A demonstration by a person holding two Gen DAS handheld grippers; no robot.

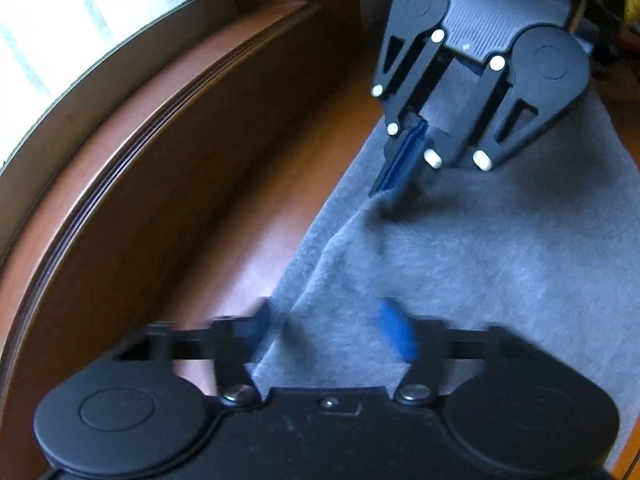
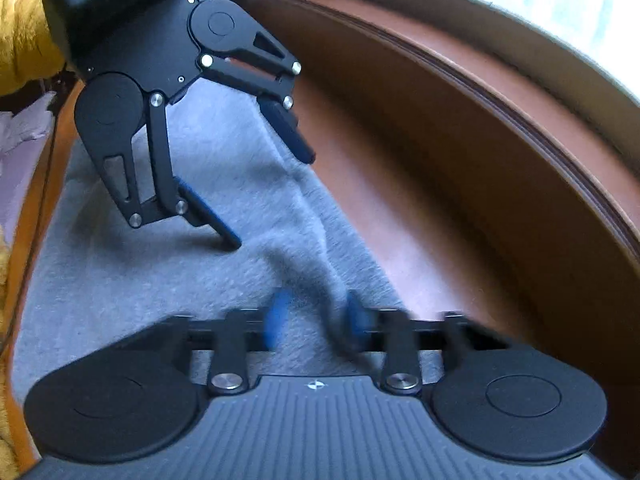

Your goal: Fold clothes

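Left wrist view: the grey garment (image 1: 500, 248) lay spread on the brown wooden surface (image 1: 224, 248), its long edge running toward me. My left tongs (image 1: 328, 324) stood wide, one blue finger (image 1: 260, 320) off the cloth and the other on it, so the hem sat between them, which I judged was lined up for a grab. Across from me the right tongs (image 1: 394, 172) were drawn narrow at the same edge. The cloth rose in a small peak to their tip, so I read them as pinched on the hem, lifting it for a fold. A window (image 1: 80, 20) sat behind the surface's raised rim.

Right wrist view: the right tongs (image 2: 316, 316) showed blurred, with a narrow gap and a ridge of the garment (image 2: 120, 280) running in between, which fits a pinch. The left tongs (image 2: 274, 200) hung open and tilted down, straddling the hem, with one tip touching the cloth and the other over bare surface (image 2: 400, 200). A yellow fuzzy sleeve (image 2: 24, 40) held them.

Stage: both tongs worked one edge. How many folds were already in, I couldn't tell.
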